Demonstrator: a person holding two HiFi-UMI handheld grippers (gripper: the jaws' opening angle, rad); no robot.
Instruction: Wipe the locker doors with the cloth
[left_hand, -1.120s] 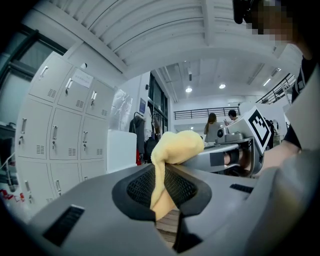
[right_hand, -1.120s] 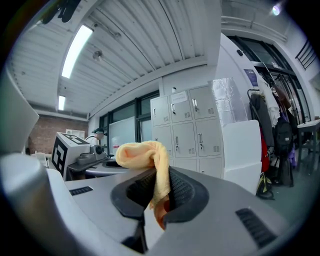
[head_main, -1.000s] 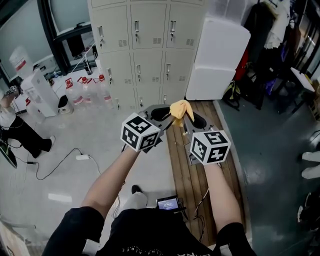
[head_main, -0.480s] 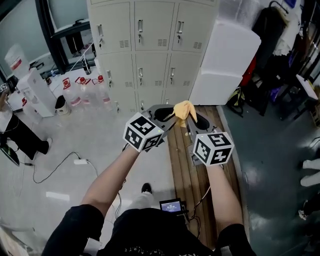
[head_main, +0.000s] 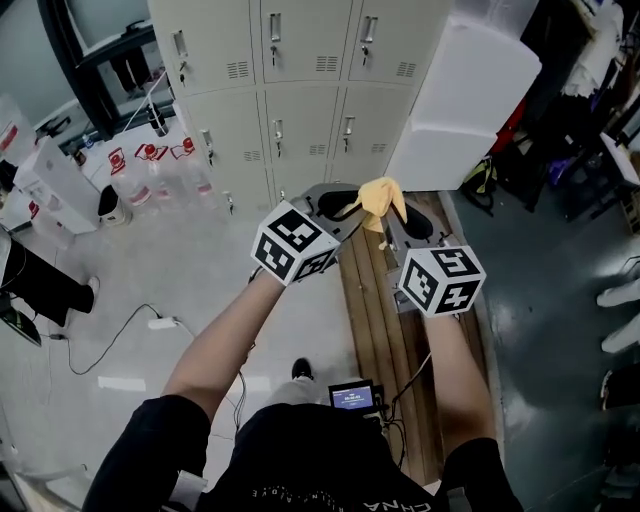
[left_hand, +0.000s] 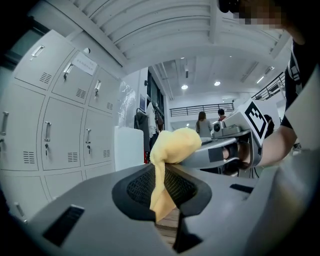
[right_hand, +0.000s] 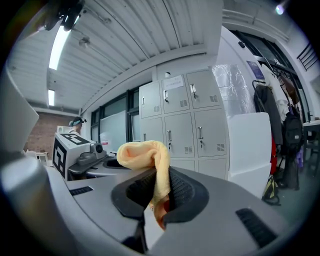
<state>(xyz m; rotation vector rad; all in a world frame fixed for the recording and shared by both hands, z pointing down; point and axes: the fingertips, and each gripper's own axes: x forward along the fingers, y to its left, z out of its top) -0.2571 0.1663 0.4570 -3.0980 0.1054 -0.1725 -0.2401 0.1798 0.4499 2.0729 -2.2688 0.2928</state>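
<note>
The yellow cloth (head_main: 378, 197) (left_hand: 172, 147) (right_hand: 145, 152) is in the air between your two tools, apart from the grey locker doors (head_main: 300, 120). Your left tongs (head_main: 345, 208) (left_hand: 162, 195) are clamped on one part of it and your right tongs (head_main: 392, 215) (right_hand: 157, 192) on another, with a folded bunch standing above both. Open floor (head_main: 200, 270) lies between you and the lockers, all shut, with wooden boards (head_main: 375, 310) under your hands; a white cabinet (head_main: 460, 100) stands by the lockers' right edge and clear bottles (head_main: 150, 185) at the left, their content not readable.
</note>
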